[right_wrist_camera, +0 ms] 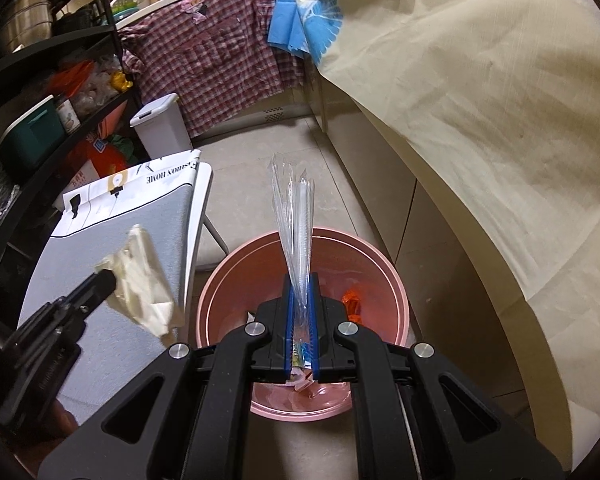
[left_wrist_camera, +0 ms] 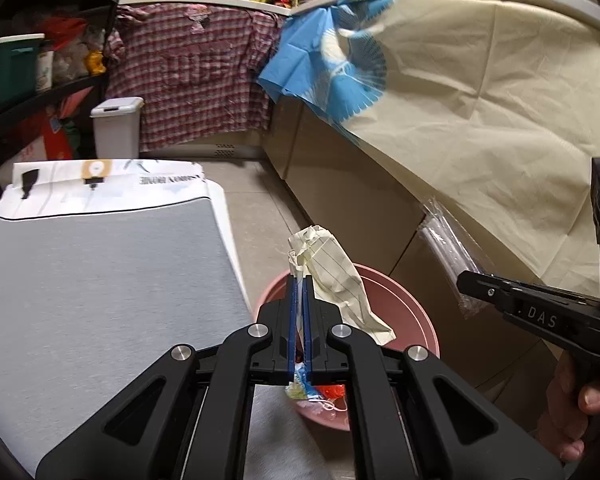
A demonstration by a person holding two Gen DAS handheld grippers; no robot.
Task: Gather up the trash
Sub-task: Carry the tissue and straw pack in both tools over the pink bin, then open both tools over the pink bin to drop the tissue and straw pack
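Note:
My left gripper (left_wrist_camera: 300,280) is shut on a crumpled piece of cream lined paper (left_wrist_camera: 336,272), held over the near rim of a pink bin (left_wrist_camera: 404,296) on the floor. In the right wrist view the same paper (right_wrist_camera: 144,276) hangs at the left, beside the bin. My right gripper (right_wrist_camera: 300,280) is shut on a clear plastic wrapper (right_wrist_camera: 294,216) that sticks up above the pink bin (right_wrist_camera: 228,280). The bin holds orange, blue and white scraps. In the left wrist view the right gripper (left_wrist_camera: 466,284) enters from the right with the wrapper (left_wrist_camera: 452,256).
A grey-topped folding table (left_wrist_camera: 100,272) stands left of the bin. A counter draped in cream cloth (left_wrist_camera: 480,120) runs along the right. A white lidded bin (left_wrist_camera: 116,128), a plaid shirt (left_wrist_camera: 196,72) and dark shelves (right_wrist_camera: 40,80) stand at the back.

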